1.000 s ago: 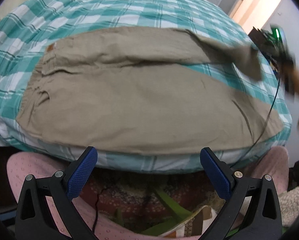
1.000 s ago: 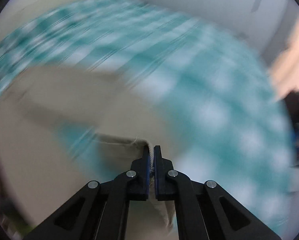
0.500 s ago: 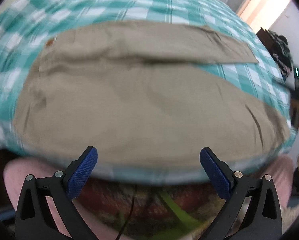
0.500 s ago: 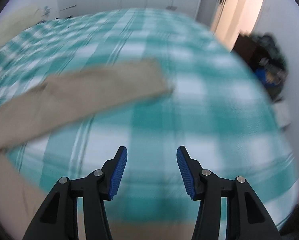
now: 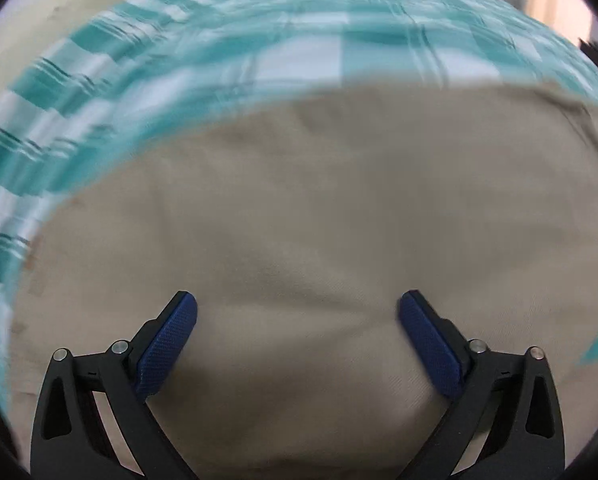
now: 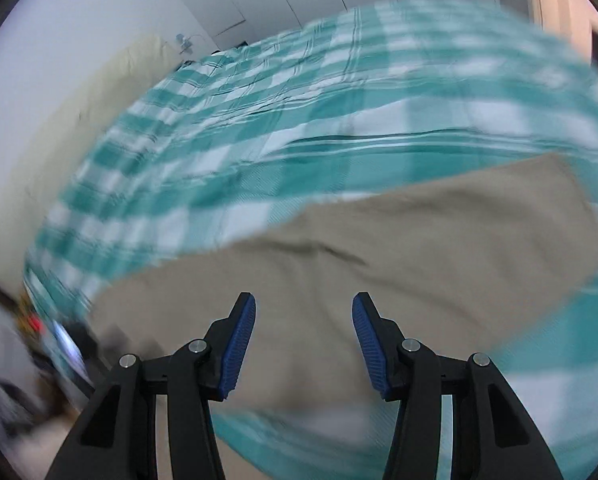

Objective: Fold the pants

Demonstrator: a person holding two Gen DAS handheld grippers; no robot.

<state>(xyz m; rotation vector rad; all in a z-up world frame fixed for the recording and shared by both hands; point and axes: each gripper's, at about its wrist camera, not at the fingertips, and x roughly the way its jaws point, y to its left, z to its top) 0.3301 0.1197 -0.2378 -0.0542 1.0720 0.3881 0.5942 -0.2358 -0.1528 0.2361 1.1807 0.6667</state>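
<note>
Pants [image 5: 319, 220], one tan pair, lie on one checked bed [image 5: 299, 40]; two grippers, left gripper [image 5: 297, 306] and right gripper [image 6: 303, 306], hang at six o'clock, jaws apart, empty.

My two grippers: black frames, blue pads.
My left gripper [image 5: 297, 312] and right gripper [image 6: 303, 314] each carry two black cut-out arms, silver screws at the joints, and ribbed blue fingertip pads [image 6: 239, 346].

1. The left gripper [image 5: 297, 306] tilts steeply downward, its two blue-padded fingers [image 5: 167, 344] spread wide with nothing clamped between them.
2. The right gripper [image 6: 303, 312] has its jaws parted about halfway, blue pads [image 6: 237, 346] facing each other across an empty gap.
</note>
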